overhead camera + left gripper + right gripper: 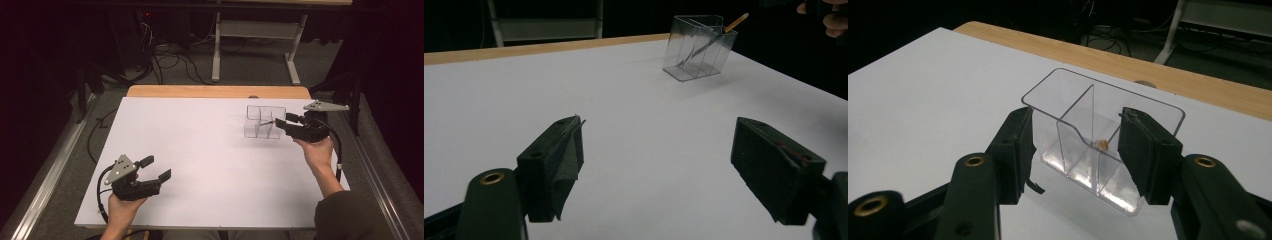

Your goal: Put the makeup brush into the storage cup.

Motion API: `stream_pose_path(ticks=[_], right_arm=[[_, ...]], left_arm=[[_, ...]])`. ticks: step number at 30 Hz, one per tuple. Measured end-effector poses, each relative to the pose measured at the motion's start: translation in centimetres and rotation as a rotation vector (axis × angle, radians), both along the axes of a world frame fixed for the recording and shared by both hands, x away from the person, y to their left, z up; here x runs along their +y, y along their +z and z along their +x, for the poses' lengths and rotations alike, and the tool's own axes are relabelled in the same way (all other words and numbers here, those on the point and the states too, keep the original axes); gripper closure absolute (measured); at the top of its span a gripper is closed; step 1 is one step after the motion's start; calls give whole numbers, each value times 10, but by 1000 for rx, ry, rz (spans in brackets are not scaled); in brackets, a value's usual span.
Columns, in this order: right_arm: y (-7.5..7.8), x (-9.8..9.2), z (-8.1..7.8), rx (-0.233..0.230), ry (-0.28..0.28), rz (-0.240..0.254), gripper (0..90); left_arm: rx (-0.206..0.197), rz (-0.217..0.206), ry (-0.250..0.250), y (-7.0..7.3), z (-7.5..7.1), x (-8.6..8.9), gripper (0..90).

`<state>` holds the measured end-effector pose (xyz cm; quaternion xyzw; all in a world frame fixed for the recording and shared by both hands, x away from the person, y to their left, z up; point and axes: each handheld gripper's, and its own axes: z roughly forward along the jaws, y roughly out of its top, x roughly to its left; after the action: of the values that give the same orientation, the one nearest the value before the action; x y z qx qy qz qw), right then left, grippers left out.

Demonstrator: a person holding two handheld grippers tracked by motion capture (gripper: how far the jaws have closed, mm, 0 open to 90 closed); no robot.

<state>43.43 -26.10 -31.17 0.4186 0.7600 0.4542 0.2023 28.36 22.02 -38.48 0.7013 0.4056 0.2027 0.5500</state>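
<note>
1. We take the pencil (pixel 733 25) as the thing in play. It stands slanted in the clear divided container (pixel 263 122), its tan end poking above the rim on the side toward the right gripper. From the right gripper view we see that end head-on as a small tan dot (pixel 1102 144).

2. The container sits upright on the white table (pixel 200 165), at the far right part of it. Our guess is that the divider and walls keep the pencil leaning rather than flat, so its top stays reachable from above.

3. Relative to the right gripper (pixel 286 125), the pencil's end lies between the two jaws and a little beyond them. The jaws are spread, one on each side of the container's near compartment, and neither touches the pencil. We cannot tell whether they touch the container wall.

4. We judge this hold as either a line-up for a pinch or a fresh release; the pictures do not settle which.

5. The left gripper (pixel 159 169) rests at the near left of the table, well apart from the container, jaws spread and empty. We read it as parked out of the way, with nothing for it to steady.
</note>
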Motion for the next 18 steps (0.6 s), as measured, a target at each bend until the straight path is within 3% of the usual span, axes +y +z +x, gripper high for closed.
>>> stream_pose_path(ticks=[18], right_arm=[[-5, -11, -10, -4, -6, 12, 496]], left_arm=[[-1, -1, 1, 0, 0, 0, 214]])
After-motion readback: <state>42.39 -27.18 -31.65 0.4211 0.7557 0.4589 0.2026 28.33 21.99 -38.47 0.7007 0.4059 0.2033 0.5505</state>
